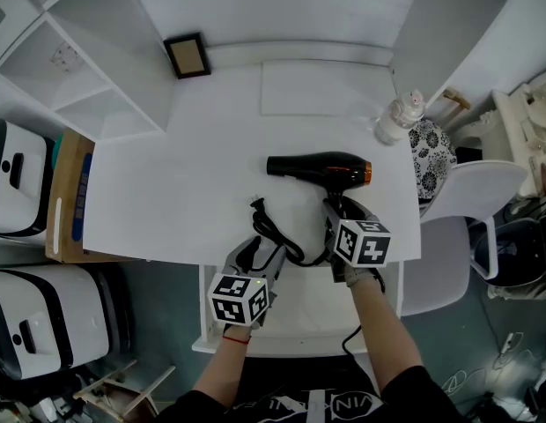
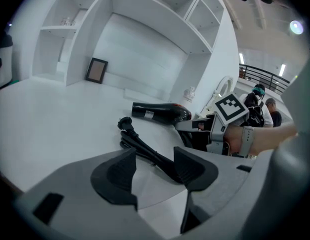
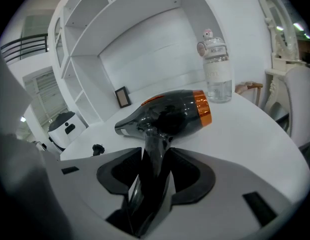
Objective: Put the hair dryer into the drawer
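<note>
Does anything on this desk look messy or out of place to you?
Only the cord of the hair dryer: it sprawls in loose, unbundled loops near the front edge of the white desk, with its plug lying free. Nothing looks spilled or broken.

Picture frame (image 1: 187,55) at desk (image 1: 194,166) rear; clear bottle (image 1: 398,117) upright near right edge.

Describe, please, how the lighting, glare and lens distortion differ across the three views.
Head view: even, bright light, the white desk nearly washed out, the hair dryer sharp. Left gripper view: strong fisheye with dark corners, bowed shelves, and a lamp glares at top right. Right gripper view: same fisheye; the dryer's handle is close and soft, its body shows sheen.
</note>
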{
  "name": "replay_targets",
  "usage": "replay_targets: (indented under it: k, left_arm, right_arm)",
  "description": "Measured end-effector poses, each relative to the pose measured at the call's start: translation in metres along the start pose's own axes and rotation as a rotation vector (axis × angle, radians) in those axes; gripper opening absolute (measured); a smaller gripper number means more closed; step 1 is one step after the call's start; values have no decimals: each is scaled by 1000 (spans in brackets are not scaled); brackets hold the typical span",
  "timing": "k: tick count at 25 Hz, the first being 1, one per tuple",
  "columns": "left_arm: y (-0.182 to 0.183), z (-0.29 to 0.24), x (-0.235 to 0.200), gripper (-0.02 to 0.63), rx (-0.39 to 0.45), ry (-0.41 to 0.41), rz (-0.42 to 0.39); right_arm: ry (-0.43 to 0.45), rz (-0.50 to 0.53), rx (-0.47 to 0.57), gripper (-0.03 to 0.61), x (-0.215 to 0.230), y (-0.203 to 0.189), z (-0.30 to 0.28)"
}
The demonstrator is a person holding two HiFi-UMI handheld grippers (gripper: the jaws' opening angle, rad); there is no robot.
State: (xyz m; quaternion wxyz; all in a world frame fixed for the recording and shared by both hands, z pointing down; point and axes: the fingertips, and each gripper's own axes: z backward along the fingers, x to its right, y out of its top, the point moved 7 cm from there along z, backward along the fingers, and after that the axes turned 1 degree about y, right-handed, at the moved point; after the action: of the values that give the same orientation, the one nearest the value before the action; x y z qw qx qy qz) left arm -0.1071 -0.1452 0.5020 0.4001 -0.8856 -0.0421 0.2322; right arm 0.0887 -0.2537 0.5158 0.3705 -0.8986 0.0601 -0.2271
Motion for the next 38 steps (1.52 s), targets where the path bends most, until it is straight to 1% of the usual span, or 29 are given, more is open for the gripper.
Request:
replay_targets:
  k: [3, 7, 10, 14, 18, 23, 26, 31, 34, 38]
  left_arm:
    - [2, -6, -1, 262, -33, 59, 28]
    - [2, -13, -2, 292, -99, 122, 80]
    - [3, -19, -2, 296, -130, 155, 125]
    - [2, -32, 2, 296, -179, 161, 169]
    - [2, -36, 6, 296, -195, 208, 162]
    - [-1, -35, 7, 296, -171, 230, 116]
    - [-3, -33, 6, 291, -153, 225, 106]
    - [-6, -36, 13, 196, -114, 170, 172]
    - [-8, -36, 16, 164, -100, 138, 192]
    - [-9, -33, 19, 120, -62, 73, 225]
  right_arm:
    - [10, -6, 19, 176, 2, -1, 1]
    - [20, -2, 25, 176, 3, 0, 1]
    - [23, 4, 30, 176, 3, -2, 1]
    - [32, 13, 38, 176, 3, -4, 4]
    - [52, 14, 36, 176, 1, -7, 7]
    - [80, 22, 38, 176, -5, -11, 11]
    - [91, 19, 41, 176, -8, -14, 13]
    - [93, 6, 56, 176, -11, -17, 16]
    - [87, -7, 65, 176, -11, -19, 19]
    - [84, -38, 82, 176, -10, -21, 23]
